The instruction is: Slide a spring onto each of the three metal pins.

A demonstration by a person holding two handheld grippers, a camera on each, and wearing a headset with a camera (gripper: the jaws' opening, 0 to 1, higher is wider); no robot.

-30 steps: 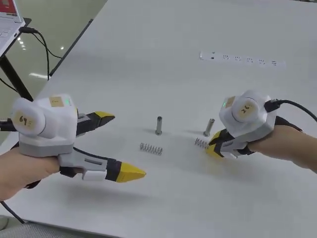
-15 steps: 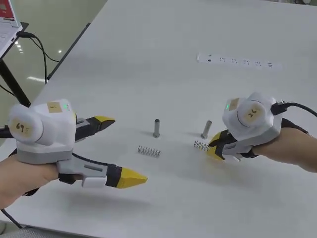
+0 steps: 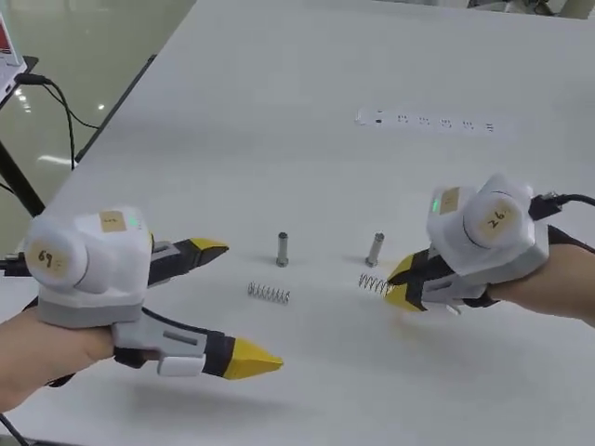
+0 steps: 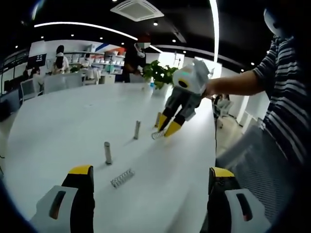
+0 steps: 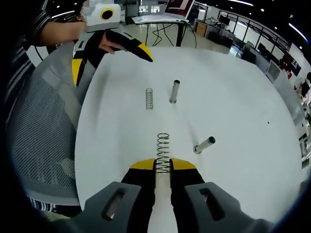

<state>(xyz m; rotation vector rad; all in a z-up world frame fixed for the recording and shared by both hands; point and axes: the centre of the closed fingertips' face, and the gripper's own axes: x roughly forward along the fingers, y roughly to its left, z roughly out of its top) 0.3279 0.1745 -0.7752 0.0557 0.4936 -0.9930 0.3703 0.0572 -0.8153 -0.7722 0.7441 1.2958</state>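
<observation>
Two springs, two pins
Right gripper is pinching the right spring beside the right pin; left gripper is hovering spread wide near the left spring and left pin.

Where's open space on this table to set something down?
Free: the bare tabletop between the power strip and the pins. Crowded: the band between the left claw and the right claw, with both pins, a loose spring and the gripped spring.

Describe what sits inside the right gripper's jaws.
A spring: the right gripper pinches its near end, and the rest sticks out forward over the white table. How far the coil runs back between the jaws is hidden.
</observation>
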